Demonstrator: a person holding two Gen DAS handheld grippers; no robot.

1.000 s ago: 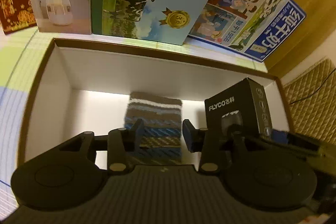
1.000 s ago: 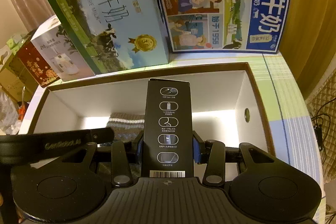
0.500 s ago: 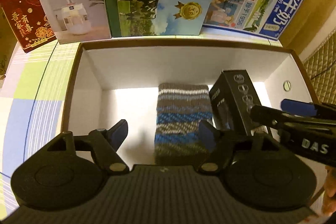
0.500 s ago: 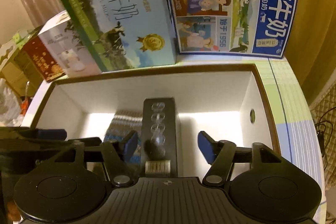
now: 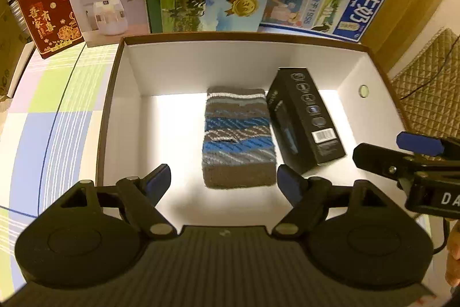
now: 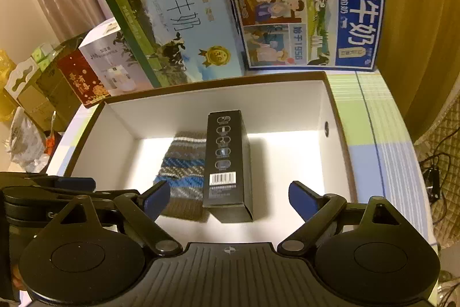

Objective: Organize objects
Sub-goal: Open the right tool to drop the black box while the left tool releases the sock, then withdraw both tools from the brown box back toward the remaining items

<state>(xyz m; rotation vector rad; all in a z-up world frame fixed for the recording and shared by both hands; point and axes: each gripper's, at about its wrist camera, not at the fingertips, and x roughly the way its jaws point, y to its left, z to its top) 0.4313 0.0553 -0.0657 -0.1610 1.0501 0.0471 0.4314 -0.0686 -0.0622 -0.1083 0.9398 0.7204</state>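
1. Left wrist view: you see the open white storage box [image 5: 120,105] on the checked tablecloth [image 5: 51,111]. Inside it the folded striped cloth [image 5: 237,134] lies flat, with the black carton [image 5: 304,120] just beside it on the right.
2. Your left gripper [image 5: 221,181] hangs over the near rim, fingers spread apart, holding nothing.
3. Right wrist view: the black carton [image 6: 228,160] rests on the box floor next to the cloth [image 6: 184,163].
4. Your right gripper [image 6: 228,197] is empty, fingers wide apart.
5. Change: one second ago the right gripper clamped the carton upright; it now lies released, and both grippers have opened wider.
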